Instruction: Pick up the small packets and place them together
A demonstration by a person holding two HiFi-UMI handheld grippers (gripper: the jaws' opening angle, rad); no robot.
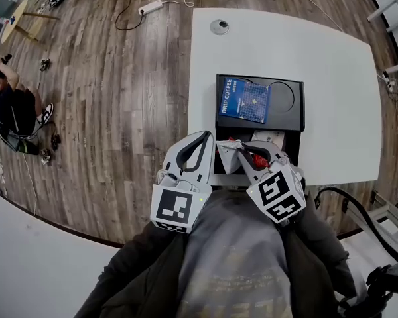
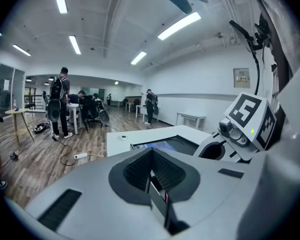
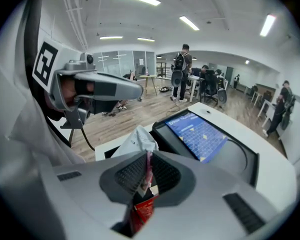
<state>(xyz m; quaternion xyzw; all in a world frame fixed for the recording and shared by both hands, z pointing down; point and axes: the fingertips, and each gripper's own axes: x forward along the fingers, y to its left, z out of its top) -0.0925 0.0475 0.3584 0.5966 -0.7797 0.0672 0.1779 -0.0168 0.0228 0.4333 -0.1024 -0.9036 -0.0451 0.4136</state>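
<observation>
My right gripper is shut on a small red packet, which runs up between the pads, above the near end of the black tray. A crumpled white packet stands just beyond the jaws, and another white packet lies in the tray. A blue drip coffee packet lies flat in the tray's far half. My left gripper hovers at the tray's left edge with its jaws together; I see no packet held in them.
The tray sits on a white table with a round cable cap. Wooden floor lies to the left, with a power strip and a person seated there. People stand at desks far off.
</observation>
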